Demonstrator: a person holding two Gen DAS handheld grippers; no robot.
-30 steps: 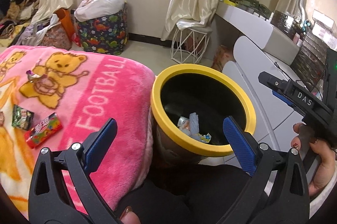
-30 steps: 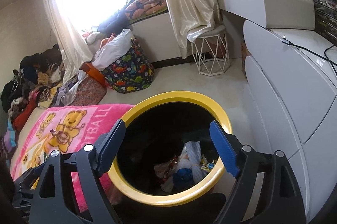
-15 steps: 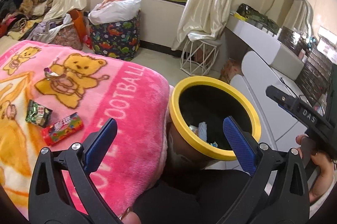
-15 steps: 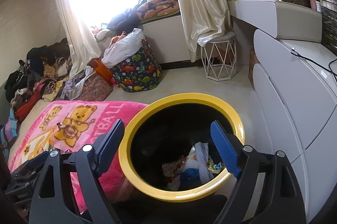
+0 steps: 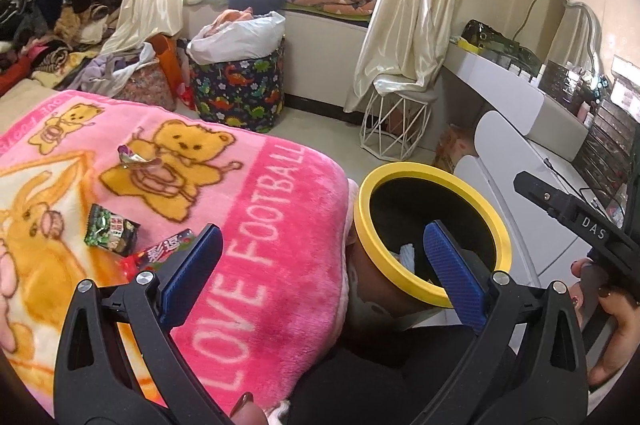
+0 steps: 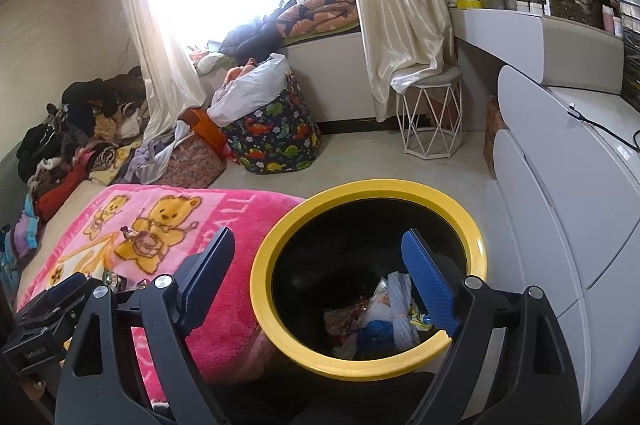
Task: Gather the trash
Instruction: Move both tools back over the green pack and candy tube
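A black bin with a yellow rim stands beside the bed, with wrappers and a white crumpled piece lying inside. On the pink bear blanket lie a green wrapper, a red candy wrapper and a small crumpled wrapper. My left gripper is open and empty above the blanket's edge, the red wrapper just left of its left finger. My right gripper hangs open and empty over the bin's mouth. The right gripper's body and the hand holding it show at the left wrist view's right edge.
White drawers and a dressing table stand right of the bin. A white wire stool, a dinosaur-print basket and piled clothes crowd the floor by the window. The left gripper's body sits at the right wrist view's lower left.
Both views have swung left and pulled back: the bin has slid right in the left wrist view and more blanket and wrappers show. Both grippers stay open and empty.
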